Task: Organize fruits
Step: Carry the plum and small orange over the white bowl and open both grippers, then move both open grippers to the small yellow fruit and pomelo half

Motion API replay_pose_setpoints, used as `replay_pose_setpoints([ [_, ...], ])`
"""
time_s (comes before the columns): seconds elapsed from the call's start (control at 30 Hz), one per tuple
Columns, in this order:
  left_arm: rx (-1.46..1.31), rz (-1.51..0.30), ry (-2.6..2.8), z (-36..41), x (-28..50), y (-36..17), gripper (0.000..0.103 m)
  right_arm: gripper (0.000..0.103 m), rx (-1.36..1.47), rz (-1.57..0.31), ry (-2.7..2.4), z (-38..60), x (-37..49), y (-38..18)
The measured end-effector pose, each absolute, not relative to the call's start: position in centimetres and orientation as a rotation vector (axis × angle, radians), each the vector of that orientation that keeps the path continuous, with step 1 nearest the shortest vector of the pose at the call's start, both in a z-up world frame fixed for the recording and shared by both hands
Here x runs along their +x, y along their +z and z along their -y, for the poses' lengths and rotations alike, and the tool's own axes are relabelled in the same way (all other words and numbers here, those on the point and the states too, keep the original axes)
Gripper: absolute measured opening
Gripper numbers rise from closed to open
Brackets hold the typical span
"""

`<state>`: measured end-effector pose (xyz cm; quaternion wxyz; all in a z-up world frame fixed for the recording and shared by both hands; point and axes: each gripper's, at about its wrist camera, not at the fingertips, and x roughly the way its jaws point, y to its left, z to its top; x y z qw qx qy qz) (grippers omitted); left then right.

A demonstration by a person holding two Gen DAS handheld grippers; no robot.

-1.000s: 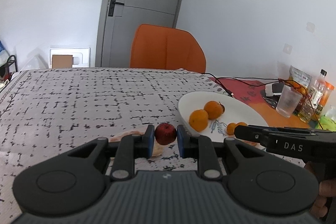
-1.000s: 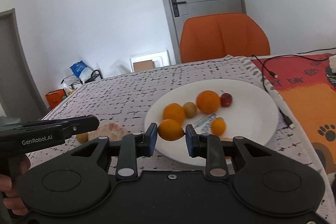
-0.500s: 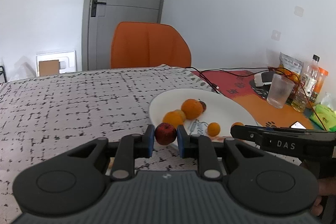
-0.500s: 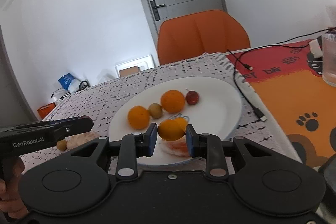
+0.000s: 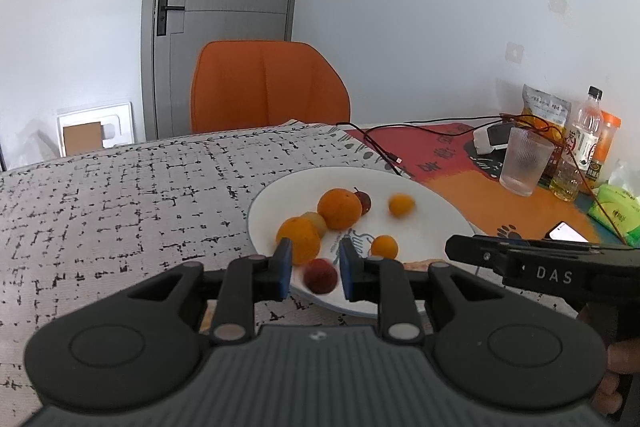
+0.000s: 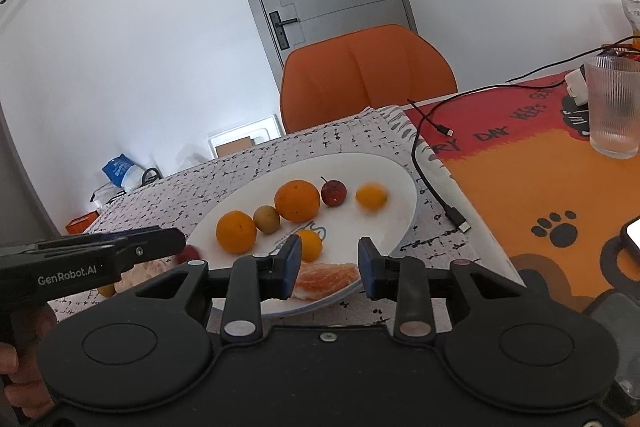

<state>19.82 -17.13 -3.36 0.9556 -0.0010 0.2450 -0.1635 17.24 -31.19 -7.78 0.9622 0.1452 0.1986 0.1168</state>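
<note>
The bench (image 5: 120, 195), covered in a grey cloth with black dashes, carries a wide white oval plate (image 5: 440, 211) near its middle. On the plate lie a large orange (image 5: 339, 208), a second orange (image 5: 298, 239), a greenish-brown round fruit (image 6: 267, 219) between them, a small dark red fruit with a stem (image 6: 333, 193), and two small orange citrus fruits (image 5: 401, 205), the farther one blurred.

Only the right wrist view shows a peeled pinkish citrus segment (image 6: 328, 274) on the plate's near rim; the left wrist view shows just a sliver of it. Only the left wrist view shows the blurred red round fruit (image 5: 320, 275) clearly, lying over the plate's near edge.

The left claw (image 5: 312, 269) is spread, its blue pads apart on either side of the red fruit and not touching it. The right claw (image 6: 328, 267) is likewise spread wide and grips nothing, hovering over the near rim above the segment. Both are held level, pointing across the plate toward an orange chair (image 5: 268, 87). A ribbed clear glass (image 5: 524, 163) stands on the orange mat (image 6: 540, 179) to the right.
</note>
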Motion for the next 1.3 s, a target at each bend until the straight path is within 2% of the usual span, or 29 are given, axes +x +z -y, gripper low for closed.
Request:
replay_pose_setpoints([
  [0.23, -0.016, -0.513, -0.299, 15.9, 19.3, -3.2, 0.026, 0.034, 0.300, -0.398, 0.246, 30.7, 17.0, -7.6],
  [0.33, -0.023, -0.518, -0.279, 15.0, 18.9, -3.2, 0.034, 0.037, 0.296, -0.397, 0.258, 30.1, 16.8, -7.4],
  [0.4, -0.026, -0.517, -0.253, 14.2, 18.6, -3.1, 0.048, 0.041, 0.287, -0.396, 0.264, 29.6, 16.8, -7.3],
  [0.53, -0.061, -0.513, -0.197, 12.4, 18.0, -3.0, 0.068, 0.048, 0.277, -0.391, 0.274, 28.6, 16.6, -7.0],
  [0.6, -0.068, -0.512, -0.156, 11.5, 17.7, -3.0, 0.083, 0.053, 0.272, -0.389, 0.279, 28.1, 16.5, -6.8],
  [0.9, -0.073, -0.490, -0.070, 8.2, 16.1, -2.5, 0.087, 0.075, 0.231, -0.387, 0.322, 25.4, 16.1, -6.3],
  [1.13, -0.070, -0.494, -0.039, 6.2, 15.1, -2.7, 0.087, 0.103, 0.227, -0.377, 0.347, 23.6, 16.1, -5.9],
  [1.3, -0.080, -0.494, -0.021, 5.1, 14.8, -3.0, 0.087, 0.103, 0.219, -0.387, 0.369, 22.6, 16.2, -5.8],
])
